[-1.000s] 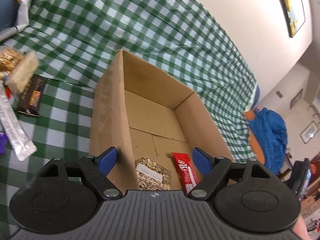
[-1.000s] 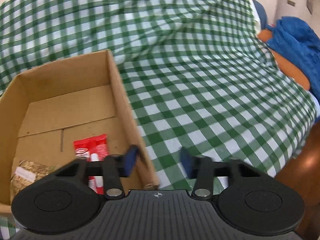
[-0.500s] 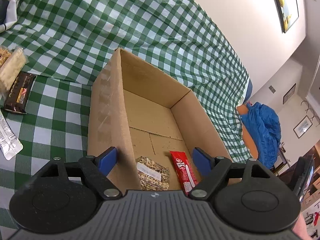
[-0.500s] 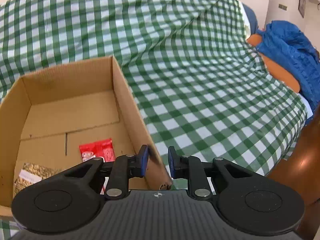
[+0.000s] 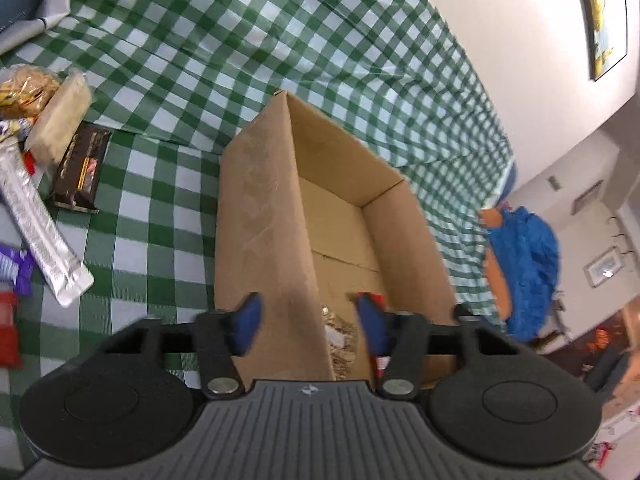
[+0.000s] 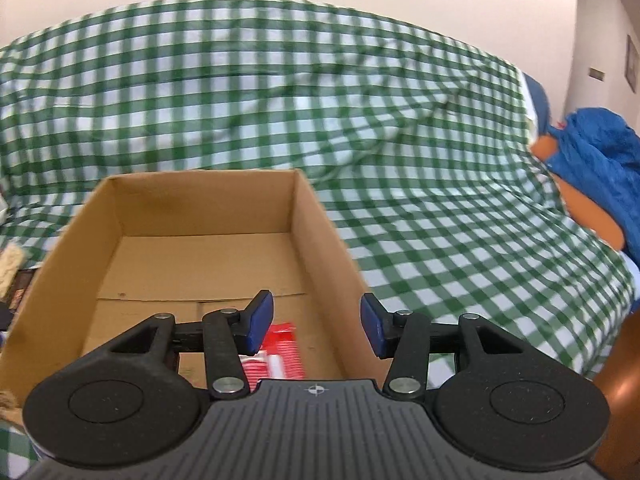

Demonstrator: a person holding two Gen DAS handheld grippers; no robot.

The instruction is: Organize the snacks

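Snacks sit in two groups around the cardboard box: two inside it, the rest loose on the green checked cloth to the box's left. Box open-topped, long axis running away from both cameras. Inside, at the near end: a red wrapper lying roughly along the box's length, and a clear granola pack just left of it, mostly hidden behind the box's left wall in the left wrist view. Left wrist view alone shows the loose pile: a dark chocolate bar nearest the box, a long silver bar angled toward the box's near corner, a pale cracker pack beyond the chocolate bar, plus purple and red packets at the frame edge, too cropped to identify. Right wrist view alone shows most of the box's floor and the cloth to the box's right, blurred. Left claw released, empty, jaws straddling the box's left wall, tilted down. Right claw released, empty, jaws straddling the box's right wall above the near end.
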